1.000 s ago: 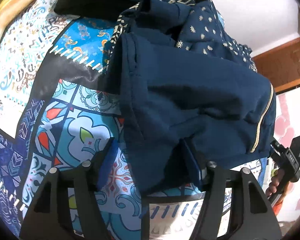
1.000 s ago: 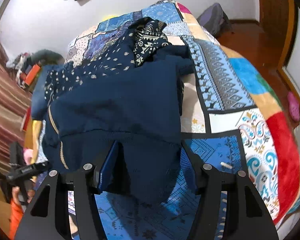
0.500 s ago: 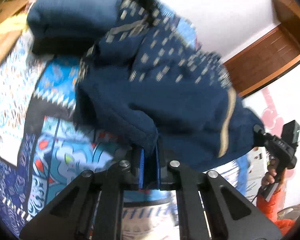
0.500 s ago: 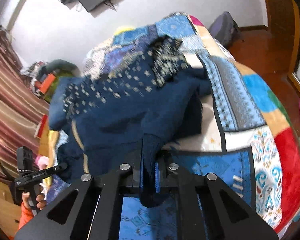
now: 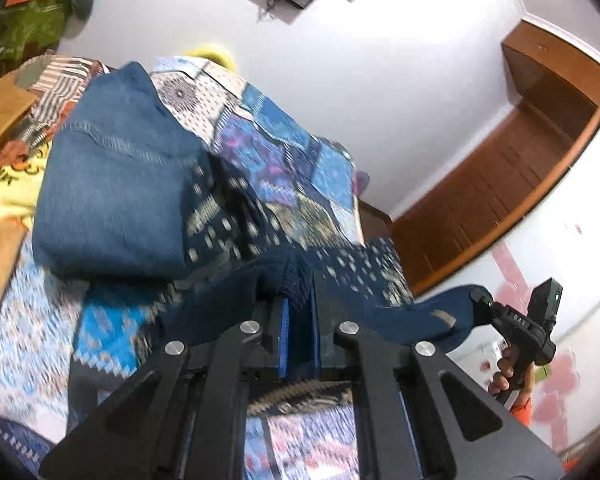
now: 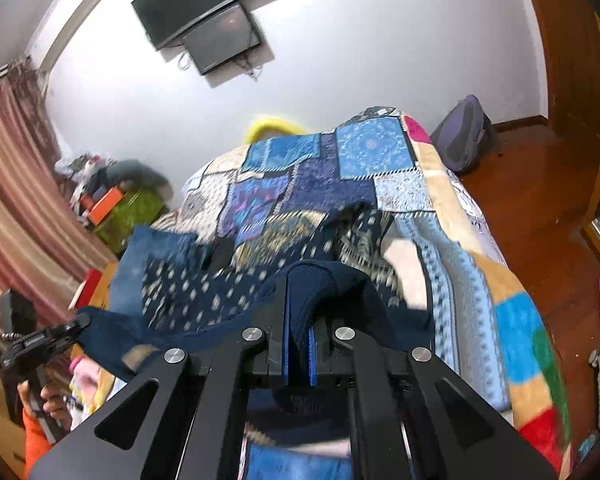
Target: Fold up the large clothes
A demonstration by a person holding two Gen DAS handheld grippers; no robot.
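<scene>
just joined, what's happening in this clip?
A person is working on a navy garment over a bed with a patchwork quilt. Both handheld tongs are shut on it: the left tongs and the right tongs each pinch a bunched edge, with cloth spanning between them. Folded jeans lie on the bed beside it.

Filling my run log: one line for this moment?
left gripper: shut on garment | right gripper: shut on garment | garment lifted over bed

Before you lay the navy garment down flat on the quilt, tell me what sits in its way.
The folded denim piece lies on the quilt beside the navy garment, partly under its far end. Nothing else visible blocks it.
</scene>
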